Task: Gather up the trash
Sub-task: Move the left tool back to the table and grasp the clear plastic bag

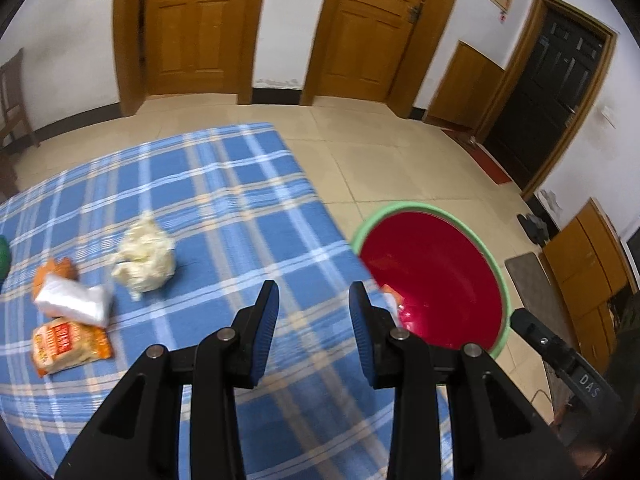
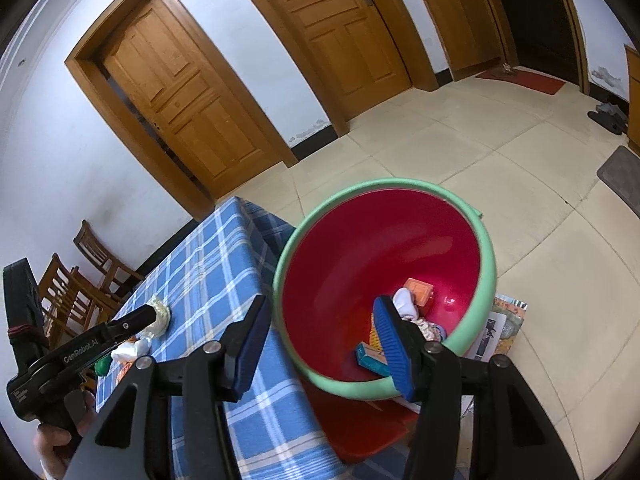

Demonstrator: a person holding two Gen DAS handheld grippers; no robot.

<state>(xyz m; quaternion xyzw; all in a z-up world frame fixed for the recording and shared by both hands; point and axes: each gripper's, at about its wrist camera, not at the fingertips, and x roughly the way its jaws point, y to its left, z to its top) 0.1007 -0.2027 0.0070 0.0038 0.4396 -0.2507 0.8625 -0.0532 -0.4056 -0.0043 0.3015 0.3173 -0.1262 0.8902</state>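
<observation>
The left gripper (image 1: 314, 308) hangs over the blue checked cloth (image 1: 224, 184). Its jaws are apart and hold nothing. On the cloth to its left lie a crumpled paper ball (image 1: 146, 256), a white wrapper (image 1: 74, 300) and an orange snack bag (image 1: 68, 346). The right gripper (image 2: 320, 338) is over the red tub (image 2: 360, 248), jaws wide apart and empty. Inside the tub sit an orange box (image 2: 419, 291), a white scrap (image 2: 405, 302) and a blue box (image 2: 372, 358).
</observation>
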